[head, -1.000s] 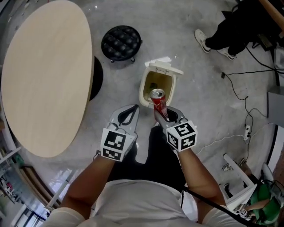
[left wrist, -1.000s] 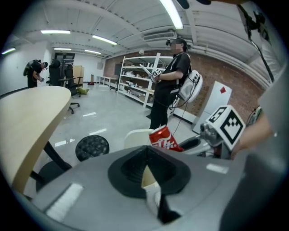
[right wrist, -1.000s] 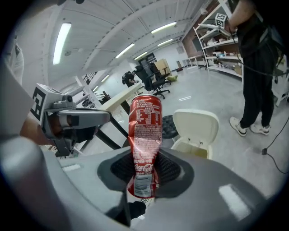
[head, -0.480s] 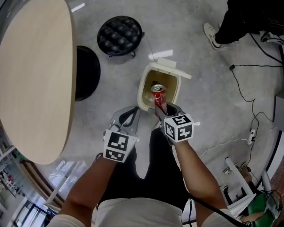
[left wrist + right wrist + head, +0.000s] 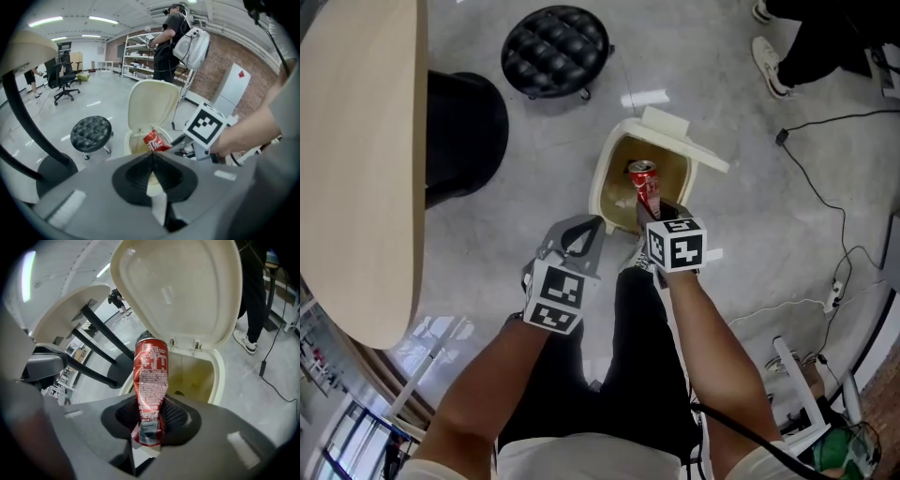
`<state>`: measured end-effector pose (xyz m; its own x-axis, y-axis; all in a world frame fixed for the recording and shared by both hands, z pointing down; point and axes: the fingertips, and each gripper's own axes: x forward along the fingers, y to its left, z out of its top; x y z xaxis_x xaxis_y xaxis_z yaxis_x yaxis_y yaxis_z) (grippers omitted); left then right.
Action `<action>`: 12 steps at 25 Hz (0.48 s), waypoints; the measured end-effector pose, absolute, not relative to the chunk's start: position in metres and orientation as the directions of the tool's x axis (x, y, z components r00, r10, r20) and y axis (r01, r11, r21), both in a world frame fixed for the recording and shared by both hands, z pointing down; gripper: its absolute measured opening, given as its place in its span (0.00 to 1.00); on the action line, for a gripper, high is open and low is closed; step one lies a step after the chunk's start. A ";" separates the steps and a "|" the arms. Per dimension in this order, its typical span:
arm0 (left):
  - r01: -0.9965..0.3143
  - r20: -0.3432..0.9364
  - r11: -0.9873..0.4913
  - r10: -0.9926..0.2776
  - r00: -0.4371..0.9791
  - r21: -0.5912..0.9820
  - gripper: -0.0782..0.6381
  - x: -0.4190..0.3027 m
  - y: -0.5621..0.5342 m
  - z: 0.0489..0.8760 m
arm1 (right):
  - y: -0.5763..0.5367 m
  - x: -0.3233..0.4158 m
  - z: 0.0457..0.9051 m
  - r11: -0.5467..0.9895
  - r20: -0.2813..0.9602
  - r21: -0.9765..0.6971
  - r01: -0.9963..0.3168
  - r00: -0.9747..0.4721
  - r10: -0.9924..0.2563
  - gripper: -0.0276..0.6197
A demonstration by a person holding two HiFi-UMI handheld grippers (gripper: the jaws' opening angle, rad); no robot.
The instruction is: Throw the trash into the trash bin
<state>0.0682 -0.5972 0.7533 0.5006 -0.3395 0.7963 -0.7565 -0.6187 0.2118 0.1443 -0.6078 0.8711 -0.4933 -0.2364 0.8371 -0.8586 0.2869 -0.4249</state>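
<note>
One crushed can sits clamped in the right claw over the open bin; left claw is clenched, empty.

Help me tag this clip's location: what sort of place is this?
Probably an open workshop or lab-like office: storage shelving along a brick wall, a wheeled office chair on a polished concrete floor, and loose cables trailing across it.

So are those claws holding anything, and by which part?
The right gripper pinches the red can by its crushed lower end; the left gripper is shut on nothing.
</note>
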 end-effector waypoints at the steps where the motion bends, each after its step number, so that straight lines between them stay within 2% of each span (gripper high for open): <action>1: -0.756 0.798 -0.619 -0.337 0.500 0.213 0.12 0.071 -0.597 0.758 | -0.610 0.147 0.878 0.298 0.852 -0.407 -0.863 -0.477 -0.218 0.20; 6: -0.775 0.814 -0.586 -0.317 0.488 0.237 0.12 0.076 -0.587 0.775 | -0.614 0.153 0.902 0.342 0.899 -0.350 -0.872 -0.415 -0.138 0.21; 10: -0.773 0.819 -0.580 -0.295 0.492 0.256 0.12 0.083 -0.584 0.785 | -0.624 0.156 0.911 0.309 0.894 -0.363 -0.879 -0.422 -0.150 0.21; 12: -0.772 0.821 -0.577 -0.284 0.495 0.266 0.12 0.084 -0.582 0.788 | -0.626 0.153 0.911 0.302 0.885 -0.379 -0.874 -0.438 -0.157 0.28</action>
